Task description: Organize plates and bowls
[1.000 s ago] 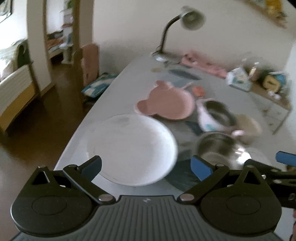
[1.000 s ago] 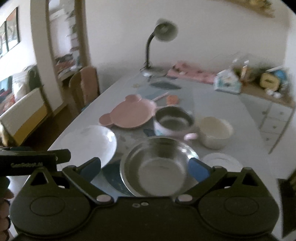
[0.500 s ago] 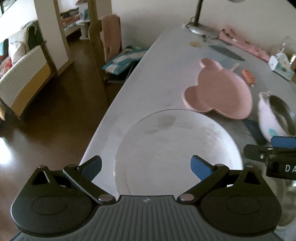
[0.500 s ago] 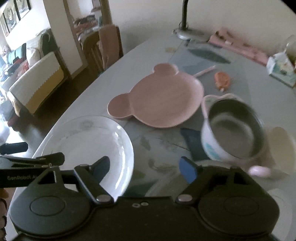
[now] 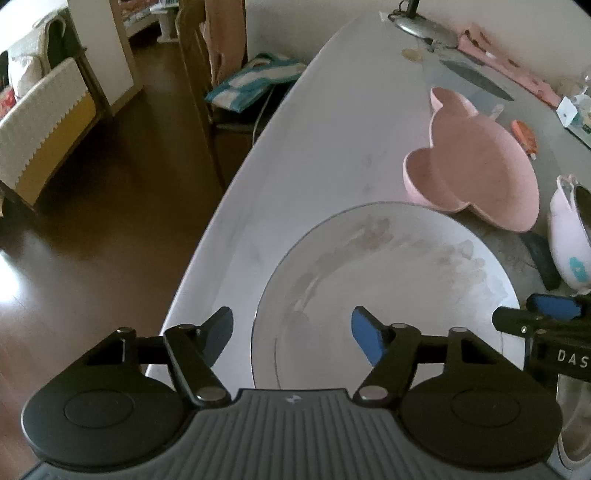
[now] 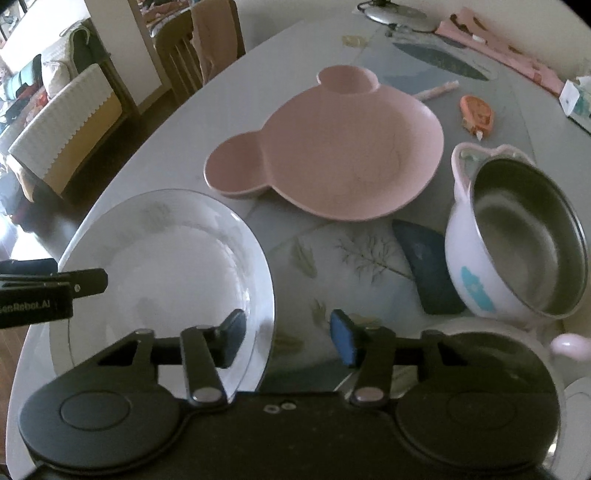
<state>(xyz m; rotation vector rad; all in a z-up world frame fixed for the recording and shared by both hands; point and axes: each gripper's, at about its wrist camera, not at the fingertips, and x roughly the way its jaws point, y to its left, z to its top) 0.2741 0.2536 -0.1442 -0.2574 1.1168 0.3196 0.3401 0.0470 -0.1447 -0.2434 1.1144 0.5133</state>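
A large white plate [image 5: 388, 280] lies near the table's front left edge; it also shows in the right wrist view [image 6: 166, 266]. My left gripper [image 5: 291, 332] is open and straddles the plate's near left rim. My right gripper [image 6: 286, 336] is open, with its jaws either side of the plate's right rim. A pink bear-shaped plate [image 6: 332, 151] lies behind the white one, also in the left wrist view [image 5: 476, 166]. A white bowl with a steel inside [image 6: 517, 236] stands to the right.
The grey table [image 5: 332, 122] drops off to a brown floor on the left. A chair [image 6: 192, 48] stands at the far left edge. A lamp base [image 6: 399, 14], pink cloth [image 6: 491, 40], tissue box [image 6: 576, 99] and small orange object [image 6: 476, 114] lie at the back.
Both grippers have moved down and closer to the white plate, and both jaws have narrowed a little. The steel bowl in front has dropped out of the right wrist view.
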